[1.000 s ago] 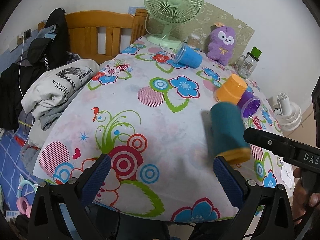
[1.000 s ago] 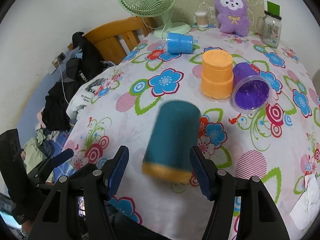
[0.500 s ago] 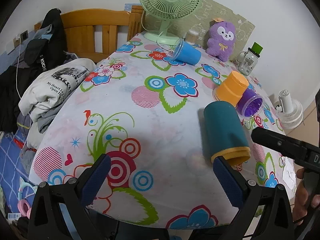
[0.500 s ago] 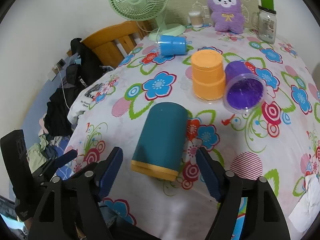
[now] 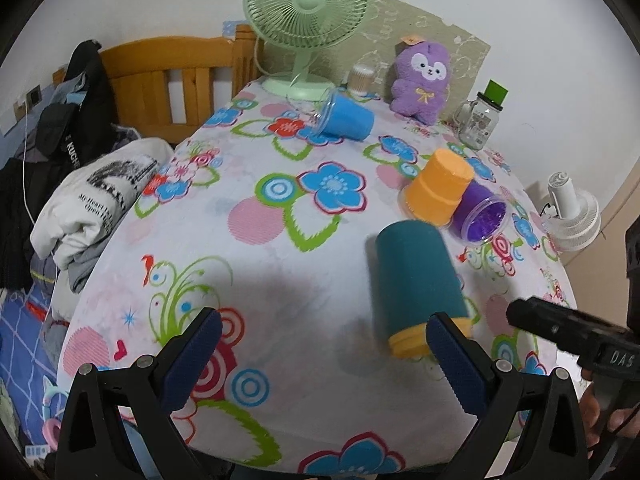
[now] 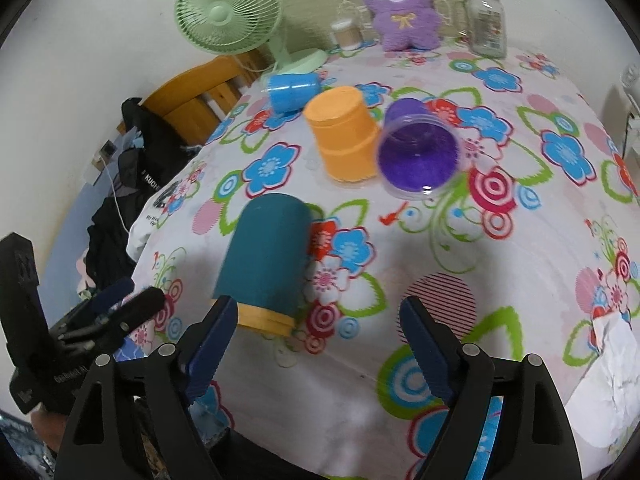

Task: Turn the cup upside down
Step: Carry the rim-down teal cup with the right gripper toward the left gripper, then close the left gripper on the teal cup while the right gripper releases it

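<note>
A teal cup with a yellow rim (image 5: 416, 280) stands upside down, rim on the floral tablecloth; it also shows in the right wrist view (image 6: 266, 260). An orange cup (image 5: 438, 188) stands upside down behind it, also in the right wrist view (image 6: 344, 136). A purple cup (image 5: 480, 216) lies on its side beside the orange one, mouth towards me (image 6: 418, 156). A blue cup (image 5: 346, 118) lies on its side near the fan (image 6: 294, 90). My left gripper (image 5: 320, 360) is open and empty, left of the teal cup. My right gripper (image 6: 316, 340) is open and empty, just right of the teal cup.
A green fan (image 5: 306, 4), a purple plush toy (image 5: 422, 76), a glass jar (image 5: 480, 120) and a small container (image 5: 360, 78) stand at the table's far side. A wooden chair (image 5: 172, 80) with clothes (image 5: 96, 196) is at the left. A white fan (image 5: 572, 216) stands on the right.
The right gripper let go of the teal cup, opened wide and moved right and back. The cup now stands upside down on the cloth. The left gripper barely moved.
</note>
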The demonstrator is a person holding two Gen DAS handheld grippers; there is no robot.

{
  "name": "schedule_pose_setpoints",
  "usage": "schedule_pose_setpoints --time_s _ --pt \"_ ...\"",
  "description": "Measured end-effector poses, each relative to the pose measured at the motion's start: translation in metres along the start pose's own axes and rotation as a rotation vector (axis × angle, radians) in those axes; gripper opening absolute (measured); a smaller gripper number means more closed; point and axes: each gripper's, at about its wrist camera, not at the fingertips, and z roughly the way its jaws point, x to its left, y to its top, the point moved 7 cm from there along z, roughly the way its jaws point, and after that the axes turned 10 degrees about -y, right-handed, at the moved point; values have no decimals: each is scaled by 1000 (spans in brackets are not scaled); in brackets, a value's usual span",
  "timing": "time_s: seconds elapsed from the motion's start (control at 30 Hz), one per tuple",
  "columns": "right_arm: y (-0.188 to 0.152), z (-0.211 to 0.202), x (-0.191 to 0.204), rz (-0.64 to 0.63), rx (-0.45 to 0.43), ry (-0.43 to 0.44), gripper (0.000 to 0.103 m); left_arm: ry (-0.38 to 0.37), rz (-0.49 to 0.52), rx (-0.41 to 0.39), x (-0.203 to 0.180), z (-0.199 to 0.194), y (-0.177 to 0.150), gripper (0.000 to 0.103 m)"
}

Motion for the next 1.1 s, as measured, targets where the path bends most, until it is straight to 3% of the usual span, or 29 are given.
schedule_pose_setpoints --time_s 0.5,0.7,0.83,1.1 --pt "-17 -5 -44 95 10 -14 87 -44 62 17 -41 26 36 103" --pt "-22 -3 -59 127 19 -24 87 -100 55 128 -52 66 45 103" --pt "-24 1 -68 146 27 -29 87 -57 44 203 -49 92 45 103" --pt "-25 11 -61 127 47 -21 87 -49 13 292 -45 122 36 103"
